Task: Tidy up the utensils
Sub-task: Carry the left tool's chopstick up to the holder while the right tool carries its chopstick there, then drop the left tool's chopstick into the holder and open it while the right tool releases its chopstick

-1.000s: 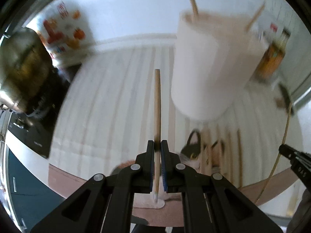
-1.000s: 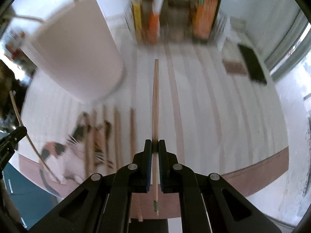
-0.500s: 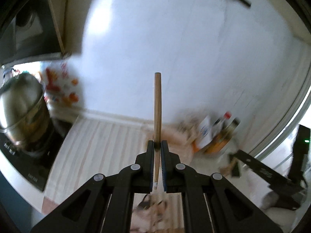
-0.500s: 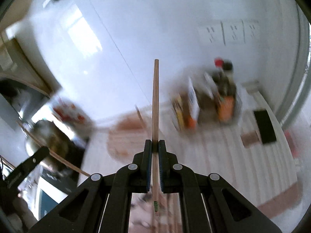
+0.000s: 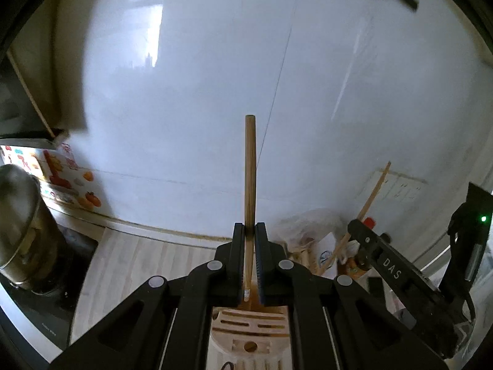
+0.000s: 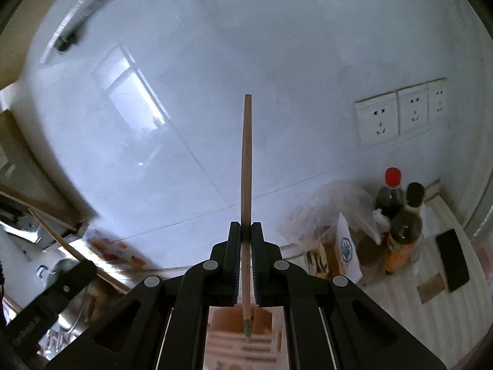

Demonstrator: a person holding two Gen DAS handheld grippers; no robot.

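A: Left gripper (image 5: 250, 231): jaws closed on a chopstick (image 5: 250, 166), its long axis running straight out ahead of the jaws, thick end far, thin end tucked back between the arms

B: Right gripper (image 6: 246, 229) the same, jaws clamped on a second chopstick (image 6: 247, 154), same lie. Both grippers point at the white wall, tilted down a little

A: Wooden slotted holder (image 5: 251, 323) sits directly below the left jaws, behind the fingertips; in the right view the holder (image 6: 243, 333) is also beneath (blurred there). My read: each stick has to swing to point down before it can drop into a slot

B: Neither hand looks clearly nearer. The left view shows the right gripper off to its right, stick angled up

A: Hidden: the holder's base and most slots, cut off by the gripper body. Worktop (image 6: 431, 302) shows only in strips. Which slot is meant, cannot tell
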